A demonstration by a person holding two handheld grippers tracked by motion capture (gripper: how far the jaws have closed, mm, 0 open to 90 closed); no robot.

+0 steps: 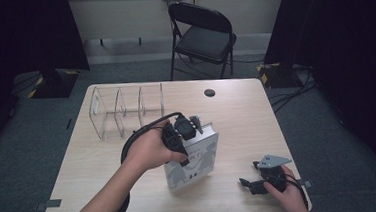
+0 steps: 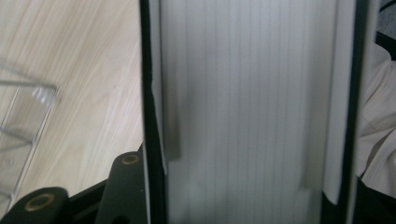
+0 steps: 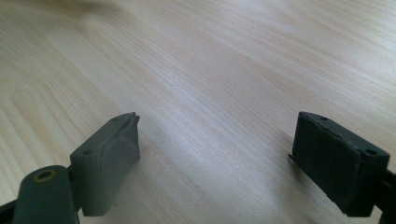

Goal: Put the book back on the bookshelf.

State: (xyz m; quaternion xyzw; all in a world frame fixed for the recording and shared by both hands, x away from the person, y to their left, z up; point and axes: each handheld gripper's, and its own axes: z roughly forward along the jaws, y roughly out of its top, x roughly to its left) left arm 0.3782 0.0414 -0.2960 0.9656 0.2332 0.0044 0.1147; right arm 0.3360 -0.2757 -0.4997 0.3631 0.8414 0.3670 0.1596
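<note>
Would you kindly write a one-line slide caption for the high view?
Left gripper clamps an upright book beside a clear divider rack; right gripper rests open.

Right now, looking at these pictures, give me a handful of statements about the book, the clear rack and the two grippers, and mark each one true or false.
1. The left gripper is shut on the top edge of the book. True.
2. The book lies flat on the table. False: it stands upright on its lower edge, a little tilted, near the middle of the table.
3. The clear rack has a book in one slot. False: its compartments are empty, and it stands behind and to the left of the book.
4. The right gripper is open with nothing between its jaws. True: bare wood shows between them.
5. The right gripper is touching the book. False: it sits apart from it, near the table's front right corner.
</note>
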